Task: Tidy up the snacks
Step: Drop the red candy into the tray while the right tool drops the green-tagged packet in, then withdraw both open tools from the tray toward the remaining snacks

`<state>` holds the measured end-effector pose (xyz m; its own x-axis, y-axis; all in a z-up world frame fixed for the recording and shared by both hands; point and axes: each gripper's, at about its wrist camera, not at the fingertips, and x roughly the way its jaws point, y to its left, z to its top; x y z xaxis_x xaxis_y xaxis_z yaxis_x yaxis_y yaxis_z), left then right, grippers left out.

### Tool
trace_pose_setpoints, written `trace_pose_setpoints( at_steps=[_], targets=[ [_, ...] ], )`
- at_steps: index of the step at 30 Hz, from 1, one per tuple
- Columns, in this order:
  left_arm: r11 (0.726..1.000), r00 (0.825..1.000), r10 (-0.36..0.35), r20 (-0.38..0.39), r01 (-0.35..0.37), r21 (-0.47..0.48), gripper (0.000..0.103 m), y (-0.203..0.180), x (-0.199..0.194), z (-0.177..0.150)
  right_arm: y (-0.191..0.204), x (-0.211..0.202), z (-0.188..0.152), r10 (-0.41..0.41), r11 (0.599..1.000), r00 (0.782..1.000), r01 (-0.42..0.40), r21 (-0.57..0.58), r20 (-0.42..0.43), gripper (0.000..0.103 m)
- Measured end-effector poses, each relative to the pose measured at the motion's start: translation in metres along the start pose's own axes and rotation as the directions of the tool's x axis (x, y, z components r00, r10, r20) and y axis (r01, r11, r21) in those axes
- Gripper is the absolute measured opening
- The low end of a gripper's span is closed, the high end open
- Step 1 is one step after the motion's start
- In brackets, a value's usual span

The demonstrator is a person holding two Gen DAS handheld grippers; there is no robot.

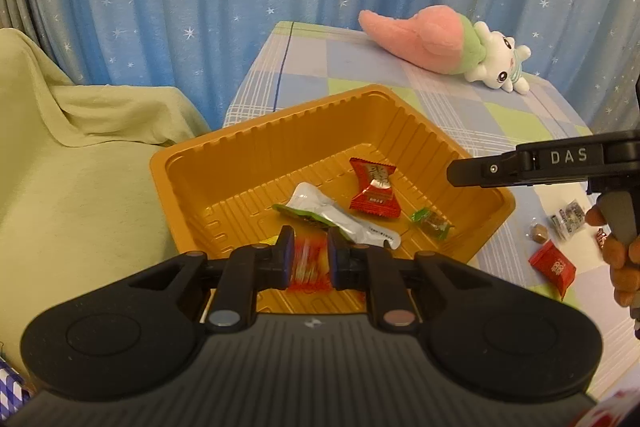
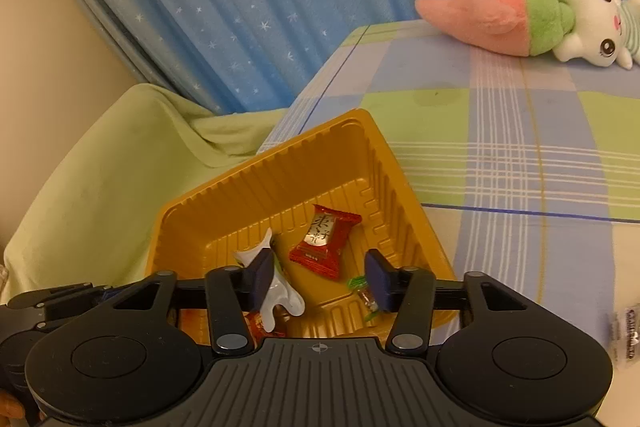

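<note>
Over the orange tray, left claw pinching a blurred, seemingly red-orange snack packet, right claw open, empty.

Legible marking: "DAS" in pale capitals on the black gripper at the right edge of the left wrist view. The red wrapper in the tray bears silver characters, not readable. Other packets' print is too small.

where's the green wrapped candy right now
The green wrapped candy lies inside the orange tray, near its right corner in the left wrist view, just right of the red packet.
</note>
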<state>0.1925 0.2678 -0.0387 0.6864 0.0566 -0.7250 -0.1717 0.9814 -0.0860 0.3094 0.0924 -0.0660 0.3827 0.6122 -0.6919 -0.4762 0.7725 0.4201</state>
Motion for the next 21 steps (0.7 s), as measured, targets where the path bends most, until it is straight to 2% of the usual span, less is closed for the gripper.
trace_pose_setpoints(
  at_steps=[3, 8, 16, 21],
  targets=[
    [1.0, 1.0, 0.002, -0.003, -0.002, -0.003, 0.028, -0.001, 0.0, -0.001, 0.001, -0.005, -0.002, -0.023, 1.0, 1.0, 0.023, -0.006, 0.017, 0.063],
    [1.0, 1.0, 0.005, -0.026, -0.006, -0.018, 0.033, 0.0, -0.002, -0.006, 0.002, -0.014, -0.005, -0.042, 0.999, 0.998, 0.043, -0.017, 0.039, 0.068],
    [0.999, 0.999, 0.003, -0.041, -0.004, -0.033, 0.033, -0.005, -0.016, -0.016, -0.001, -0.035, -0.02, -0.054, 0.998, 0.996, 0.055, -0.007, 0.071, 0.074],
    [0.999, 0.999, -0.032, -0.035, 0.031, -0.025, 0.033, -0.019, -0.025, -0.023, -0.005, -0.055, -0.033, -0.057, 0.998, 0.996, 0.057, 0.003, 0.071, 0.075]
  ],
)
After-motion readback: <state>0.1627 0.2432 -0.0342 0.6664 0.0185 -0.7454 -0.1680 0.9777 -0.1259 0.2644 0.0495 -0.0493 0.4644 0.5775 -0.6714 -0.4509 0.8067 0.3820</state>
